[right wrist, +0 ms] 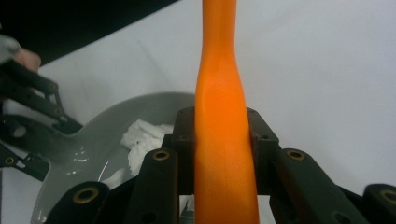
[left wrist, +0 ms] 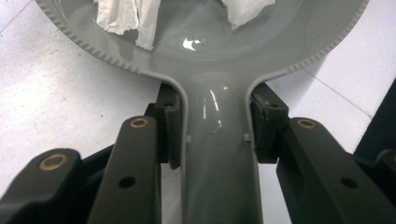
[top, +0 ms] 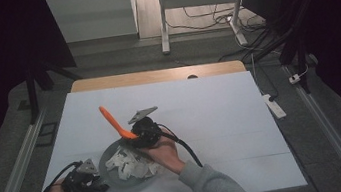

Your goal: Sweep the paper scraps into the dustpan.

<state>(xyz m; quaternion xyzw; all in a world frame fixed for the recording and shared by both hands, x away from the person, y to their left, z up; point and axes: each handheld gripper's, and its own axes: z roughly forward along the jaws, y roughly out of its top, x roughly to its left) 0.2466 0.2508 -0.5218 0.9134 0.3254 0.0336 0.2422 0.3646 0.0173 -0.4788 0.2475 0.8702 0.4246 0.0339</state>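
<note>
A grey pan [top: 128, 175] sits near the front edge of the white table [top: 222, 119], with crumpled white paper [top: 130, 163] lying inside it. The left gripper [top: 87, 184] rests at the pan's left side, and in the left gripper view its two jaws stand on either side of the pan's handle [left wrist: 217, 154], the pads pressed against the handle's edges, so it is clamped on the handle. The pan's ribbed rim [left wrist: 93, 49] and two pieces of paper [left wrist: 123, 16] show just beyond the jaws.

The right gripper [top: 142, 132] is held over the far edge of the pan, with the person's right hand [top: 164, 153] behind it. It grips an orange tool [top: 114, 124] (its working end cannot be made out), which slants up and to the left, away from the pan. In the right gripper view the jaws close tightly on the tool's orange handle [right wrist: 222, 135], which rises straight up between them. Below and to the left there, the pan [right wrist: 93, 140] and some paper [right wrist: 140, 140] are visible, and the left gripper [right wrist: 32, 116] shows at the far left, on the pan's handle.
</note>
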